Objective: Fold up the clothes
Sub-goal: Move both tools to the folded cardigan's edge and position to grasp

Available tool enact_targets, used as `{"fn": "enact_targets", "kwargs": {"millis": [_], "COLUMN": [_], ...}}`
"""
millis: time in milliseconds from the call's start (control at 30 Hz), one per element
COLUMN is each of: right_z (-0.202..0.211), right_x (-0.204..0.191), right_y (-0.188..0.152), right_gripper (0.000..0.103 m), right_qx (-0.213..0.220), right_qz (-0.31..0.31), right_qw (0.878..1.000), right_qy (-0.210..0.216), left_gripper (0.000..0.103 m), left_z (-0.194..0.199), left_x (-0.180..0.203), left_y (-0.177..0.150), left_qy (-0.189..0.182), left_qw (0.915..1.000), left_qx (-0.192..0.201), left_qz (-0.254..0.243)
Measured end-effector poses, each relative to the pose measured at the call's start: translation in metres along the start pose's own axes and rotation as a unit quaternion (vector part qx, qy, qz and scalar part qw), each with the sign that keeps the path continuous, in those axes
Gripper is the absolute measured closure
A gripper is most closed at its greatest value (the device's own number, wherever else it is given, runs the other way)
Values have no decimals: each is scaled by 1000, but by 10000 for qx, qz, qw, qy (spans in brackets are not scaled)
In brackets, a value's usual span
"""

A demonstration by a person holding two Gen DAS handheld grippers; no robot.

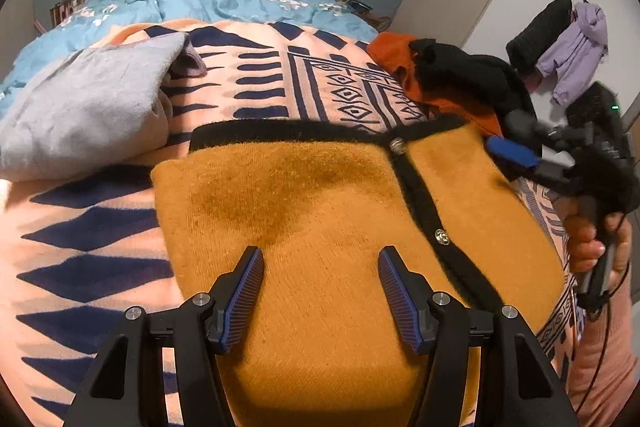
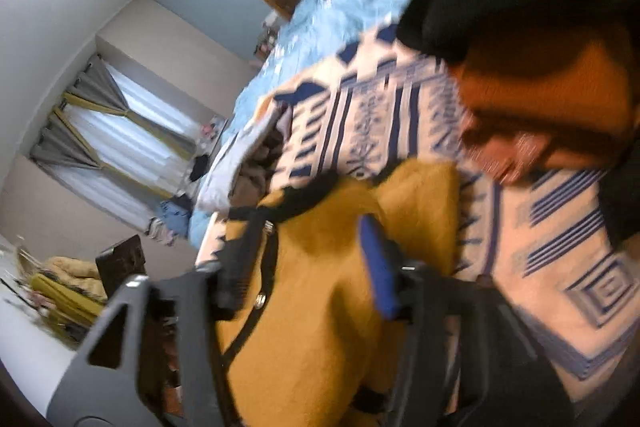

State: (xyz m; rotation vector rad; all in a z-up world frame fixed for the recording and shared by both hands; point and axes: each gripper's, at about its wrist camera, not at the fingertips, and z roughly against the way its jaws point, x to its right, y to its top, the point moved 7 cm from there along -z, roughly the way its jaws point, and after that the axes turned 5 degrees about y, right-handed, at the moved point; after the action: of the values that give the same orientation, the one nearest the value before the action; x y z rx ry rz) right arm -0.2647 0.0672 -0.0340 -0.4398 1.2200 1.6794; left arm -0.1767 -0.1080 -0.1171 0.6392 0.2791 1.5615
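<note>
left tool (image 1: 321,265) over cardigan (image 1: 320,195), right tool (image 2: 310,259) blurred, prob. apart

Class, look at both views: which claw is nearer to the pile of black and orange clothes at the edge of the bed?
Right. The right claw sits open right beside the pile of black and orange clothes, while the left claw hovers open over the mustard cardigan, well short of the pile.

Left gripper (image 1: 321,259): jaws apart, nothing between the pads, angled downward. Right gripper (image 2: 310,251): jaws apart, nothing clamped, view blurred and rolled sideways. Right hand (image 1: 600,247): fingers wrapped round its gripper's handle.
</note>
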Motion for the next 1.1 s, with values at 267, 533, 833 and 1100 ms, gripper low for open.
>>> {"fn": "enact_targets", "kwargs": {"millis": [267,533,833,1100], "right_z": [0,-53,-48,-17], "right_x": [-49,-25,-24,-48], "right_y": [-39,-87,-80,-92], "right_gripper": [46,46,46,46], "right_qx": [-545,-1194,-1030,-897], "right_qz": [1421,2521,2522,2870], "right_qw": [9883,9522,9539,9471], "right_qy": [-79,-1248,-1259,-1120], "left_gripper": [42,41,39,36], "left_z": [-1,6,17,36], "left_x": [0,5,13,17], "left_y": [1,-7,-17,-22], "left_qy": [91,449,987,1328], "left_qw": [9999,9984,9918,9846], "left_qx": [75,311,759,1074], "left_qz": [-9,-153,-271,-361]}}
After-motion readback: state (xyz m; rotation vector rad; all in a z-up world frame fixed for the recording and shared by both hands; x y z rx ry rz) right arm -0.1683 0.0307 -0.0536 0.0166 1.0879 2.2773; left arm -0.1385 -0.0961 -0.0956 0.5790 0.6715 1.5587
